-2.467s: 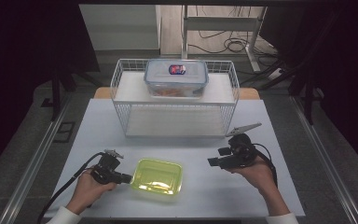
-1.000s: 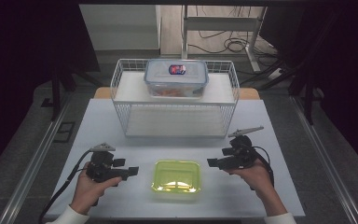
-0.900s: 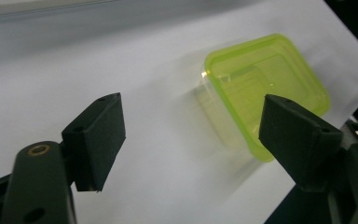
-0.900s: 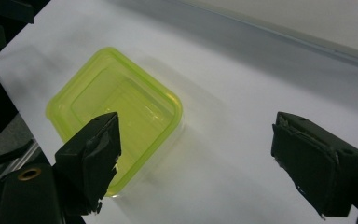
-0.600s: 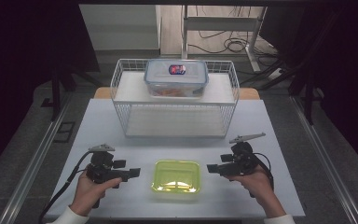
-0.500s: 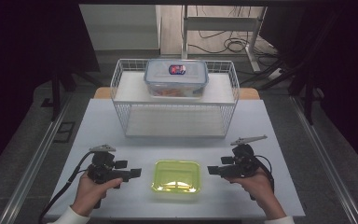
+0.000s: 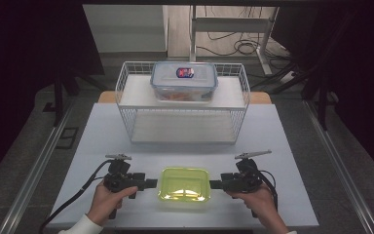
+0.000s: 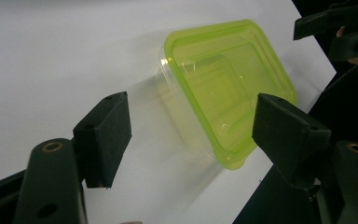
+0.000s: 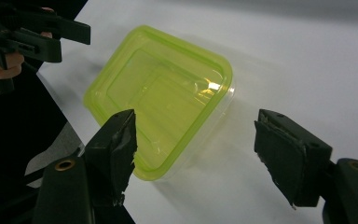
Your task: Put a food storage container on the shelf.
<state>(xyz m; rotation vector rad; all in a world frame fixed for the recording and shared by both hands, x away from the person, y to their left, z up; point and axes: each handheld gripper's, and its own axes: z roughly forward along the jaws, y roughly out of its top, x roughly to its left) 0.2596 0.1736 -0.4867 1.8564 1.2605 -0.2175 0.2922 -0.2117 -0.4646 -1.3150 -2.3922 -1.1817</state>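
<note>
a: the green tub (image 7: 184, 184) sits at the table's (image 7: 282, 146) near edge, the left gripper (image 7: 151, 183) and right gripper (image 7: 215, 184) flanking its short ends.

b: both have just been closing, yet their jaws stand apart, pads off the plastic.

a: likely best to level each pair around the rim, then squeeze evenly so the tub doesn't skid.

Lidded box (image 7: 184, 184) before rack (image 7: 182, 126) — tub (image 7: 184, 81) atop.
</note>
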